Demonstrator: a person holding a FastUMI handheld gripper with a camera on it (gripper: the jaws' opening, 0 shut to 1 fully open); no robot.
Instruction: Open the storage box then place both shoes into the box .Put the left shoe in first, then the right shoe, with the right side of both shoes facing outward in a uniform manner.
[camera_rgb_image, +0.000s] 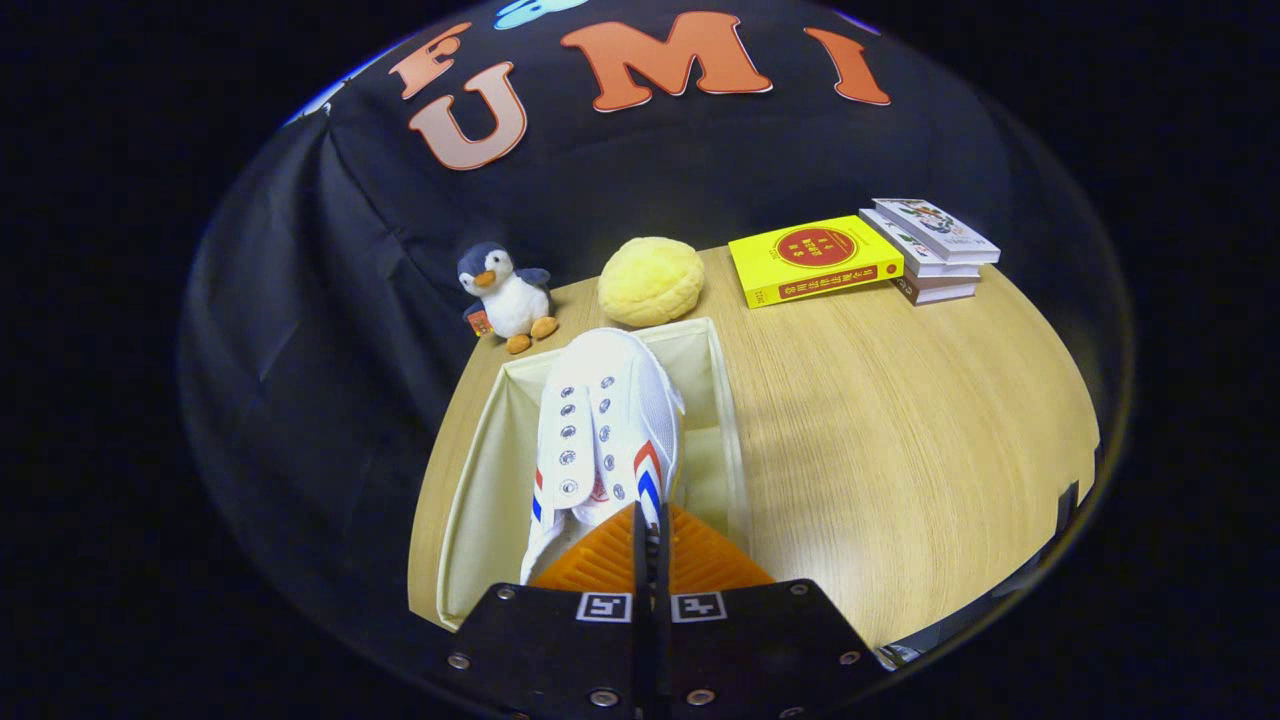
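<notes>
A white sneaker (606, 420) with red and blue side stripes hangs just ahead of my gripper (650, 530), toe pointing away, over the open cream storage box (478, 480). My fingers are pressed together on the shoe's heel rim. The box stands on the wooden table (900, 420), its lid not visible, its inside partly hidden behind the shoe. The shoe's heel is hidden behind my fingers.
Beyond the box sit a plush penguin (506, 295) and a round yellow plush bun (651, 281). A yellow book (815, 260) and a small stack of books (935, 250) lie at the table's far right. Black cloth backs the table.
</notes>
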